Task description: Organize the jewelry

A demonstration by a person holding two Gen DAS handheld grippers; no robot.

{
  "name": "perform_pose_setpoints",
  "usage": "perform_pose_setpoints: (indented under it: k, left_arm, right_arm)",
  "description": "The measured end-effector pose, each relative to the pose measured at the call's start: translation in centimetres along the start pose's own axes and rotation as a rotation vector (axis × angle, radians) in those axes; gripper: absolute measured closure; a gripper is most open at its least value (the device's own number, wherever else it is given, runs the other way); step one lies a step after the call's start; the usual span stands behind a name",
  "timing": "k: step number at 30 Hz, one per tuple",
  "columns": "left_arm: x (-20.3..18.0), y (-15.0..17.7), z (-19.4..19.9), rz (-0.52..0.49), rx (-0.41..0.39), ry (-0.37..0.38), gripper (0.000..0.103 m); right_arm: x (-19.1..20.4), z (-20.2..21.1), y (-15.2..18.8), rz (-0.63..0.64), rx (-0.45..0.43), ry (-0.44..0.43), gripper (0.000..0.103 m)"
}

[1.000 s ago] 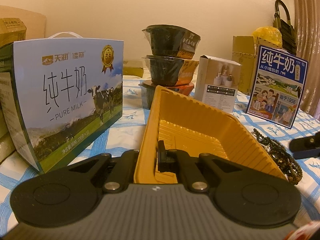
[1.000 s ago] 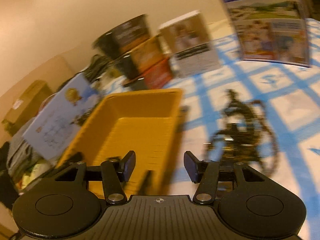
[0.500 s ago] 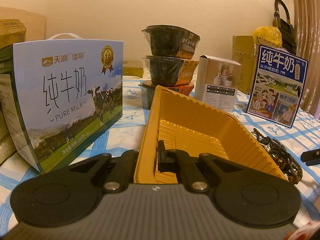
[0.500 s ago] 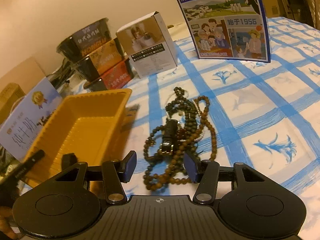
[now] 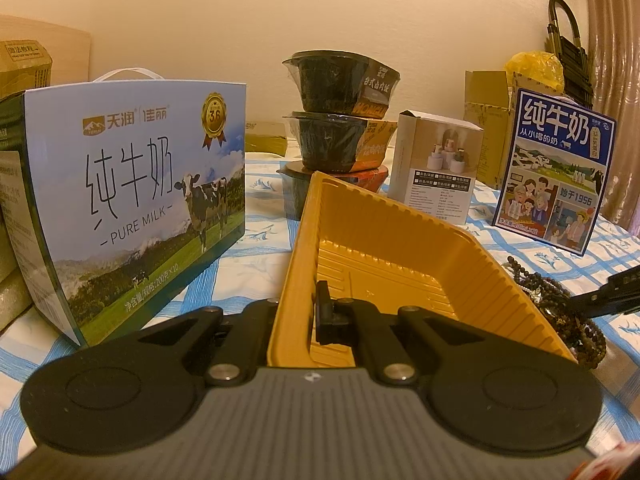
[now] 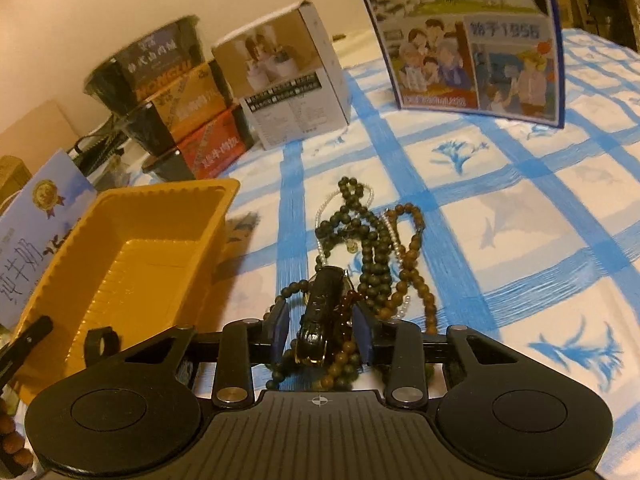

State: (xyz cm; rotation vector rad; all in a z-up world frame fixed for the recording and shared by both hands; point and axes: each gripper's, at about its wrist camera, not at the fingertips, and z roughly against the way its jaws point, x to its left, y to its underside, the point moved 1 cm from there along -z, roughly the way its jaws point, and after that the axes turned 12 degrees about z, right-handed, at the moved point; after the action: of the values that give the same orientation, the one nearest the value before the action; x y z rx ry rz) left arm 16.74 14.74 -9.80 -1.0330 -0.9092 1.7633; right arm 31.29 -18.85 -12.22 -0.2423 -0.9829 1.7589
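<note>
A yellow plastic tray point(image 5: 384, 264) sits on the blue-checked cloth; it also shows in the right wrist view point(image 6: 132, 256). My left gripper point(image 5: 300, 312) is shut on the tray's near wall. A pile of bead strings point(image 6: 372, 248), dark green and brown, lies to the right of the tray and shows at the edge of the left wrist view point(image 5: 560, 304). A dark glossy bracelet point(image 6: 320, 320) lies in the pile. My right gripper point(image 6: 320, 328) is low over the pile, its fingers standing on either side of the dark bracelet with small gaps left.
A blue milk carton box point(image 5: 132, 200) stands left of the tray. Stacked black bowls point(image 5: 340, 120), a small white box point(image 5: 436, 168) and a blue milk pack point(image 5: 556, 172) stand behind. Checked cloth point(image 6: 520, 220) lies right of the beads.
My right gripper has moved forward and down onto the bead pile and its fingers have closed in around the dark bracelet. The left gripper and tray have stayed still.
</note>
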Motion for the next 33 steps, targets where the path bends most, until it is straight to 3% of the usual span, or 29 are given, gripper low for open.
perform_pose_setpoints:
  k: [2,6,11,20,27,31,33]
  left_arm:
    - [0.0,0.0,0.0,0.001,0.000,0.001,0.100]
    - [0.0,-0.1,0.0,-0.002,0.001,0.002,0.100]
    - [0.0,-0.2,0.0,-0.002,0.000,0.004,0.100]
    - [-0.1,-0.2,0.0,-0.002,0.000,0.004,0.100]
    - [-0.4,-0.3,0.1,-0.008,-0.003,0.002,0.100]
    - [-0.4,-0.3,0.1,-0.010,-0.004,0.003,0.100]
    - [-0.5,-0.3,0.1,-0.010,-0.005,0.002,0.100]
  right_arm:
    - [0.1,-0.7,-0.1,0.011,0.012,-0.005,0.085]
    - [0.0,0.0,-0.2,0.020,-0.027,-0.005,0.087]
    - [-1.6,2.6,-0.2,-0.075,-0.076,-0.033,0.087]
    - [-4.5,7.5,1.1,-0.187,-0.122,0.003,0.087]
    - [-5.4,10.1,1.7,-0.272,-0.154,-0.069,0.092]
    - [-4.9,10.9,1.5,-0.280,-0.170,-0.117,0.092]
    - [-3.6,10.6,1.4,-0.180,-0.150,-0.092,0.092]
